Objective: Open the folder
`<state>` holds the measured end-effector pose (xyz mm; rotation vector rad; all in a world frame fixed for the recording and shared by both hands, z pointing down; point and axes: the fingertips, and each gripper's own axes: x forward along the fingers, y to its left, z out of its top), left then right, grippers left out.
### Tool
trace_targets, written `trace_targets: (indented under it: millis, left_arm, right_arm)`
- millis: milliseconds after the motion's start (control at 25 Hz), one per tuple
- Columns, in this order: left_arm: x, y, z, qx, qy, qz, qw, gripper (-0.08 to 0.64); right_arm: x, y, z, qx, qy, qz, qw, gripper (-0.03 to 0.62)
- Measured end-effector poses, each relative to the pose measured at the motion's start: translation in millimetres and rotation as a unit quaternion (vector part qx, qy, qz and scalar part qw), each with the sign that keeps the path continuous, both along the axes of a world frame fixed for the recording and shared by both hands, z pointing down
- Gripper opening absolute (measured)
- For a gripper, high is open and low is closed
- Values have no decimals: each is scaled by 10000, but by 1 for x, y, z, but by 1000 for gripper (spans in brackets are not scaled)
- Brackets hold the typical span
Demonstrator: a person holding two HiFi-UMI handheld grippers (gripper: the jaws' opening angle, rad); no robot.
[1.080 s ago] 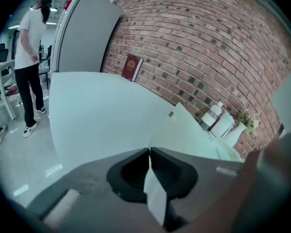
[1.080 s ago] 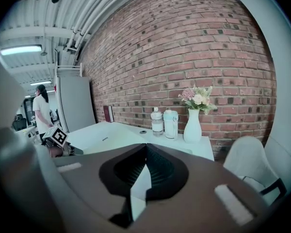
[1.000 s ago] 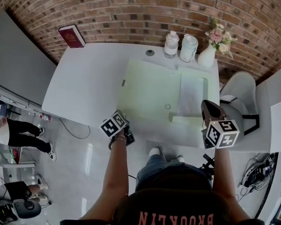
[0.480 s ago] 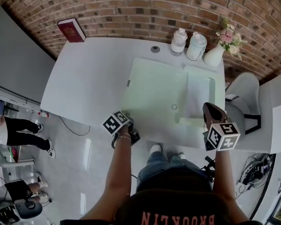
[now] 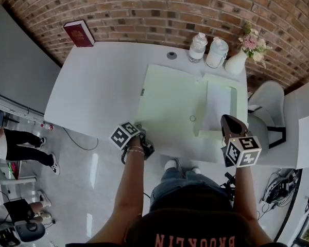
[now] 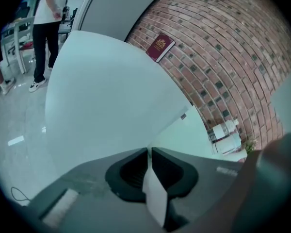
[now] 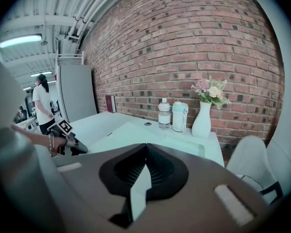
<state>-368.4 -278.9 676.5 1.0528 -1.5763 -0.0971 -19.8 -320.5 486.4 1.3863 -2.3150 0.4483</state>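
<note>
A pale green folder (image 5: 170, 99) lies spread flat on the white table (image 5: 98, 86), its wide left panel bare. White sheets (image 5: 219, 104) rest in its right part. My left gripper (image 5: 139, 131) hovers at the table's front edge, just off the folder's near left corner, jaws shut on nothing. My right gripper (image 5: 225, 121) hangs over the folder's near right corner, also shut and empty. The left gripper view shows the folder (image 6: 194, 130) ahead of the shut jaws (image 6: 148, 150). In the right gripper view the folder (image 7: 131, 132) lies beyond the shut jaws (image 7: 145, 145).
A red book (image 5: 78, 33) leans on the brick wall at the table's back left. Two bottles (image 5: 198, 46) (image 5: 217, 51) and a white vase of flowers (image 5: 237, 60) stand at the back right. A grey chair (image 5: 268, 104) sits right of the table. A person (image 7: 41, 106) stands far left.
My left gripper has rolled and sunk a little at the table's front edge. The right gripper has drifted slightly towards the folder's near right corner. The folder lies as before.
</note>
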Motion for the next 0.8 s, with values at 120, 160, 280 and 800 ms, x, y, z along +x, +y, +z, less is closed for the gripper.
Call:
trace_targets:
  millis: [120,160,280,800]
  left_arm:
    - [0,0,-6,163,211,-125,9996,28]
    - [0,0,-10,238,211,-108,9994,28]
    - [-1,-3,-25,477,5,40,9989,37]
    - [8,9,-99,1279,-689,45,9894,127]
  right_arm:
    - [6,3,-1,15,-27,40,10000,2]
    - [7,3,-2,26,-38,47,10000,2]
    - [9,5,-6,75,-74,24,9999,2]
    - [43,26,-32,378,-403,20,9985,2]
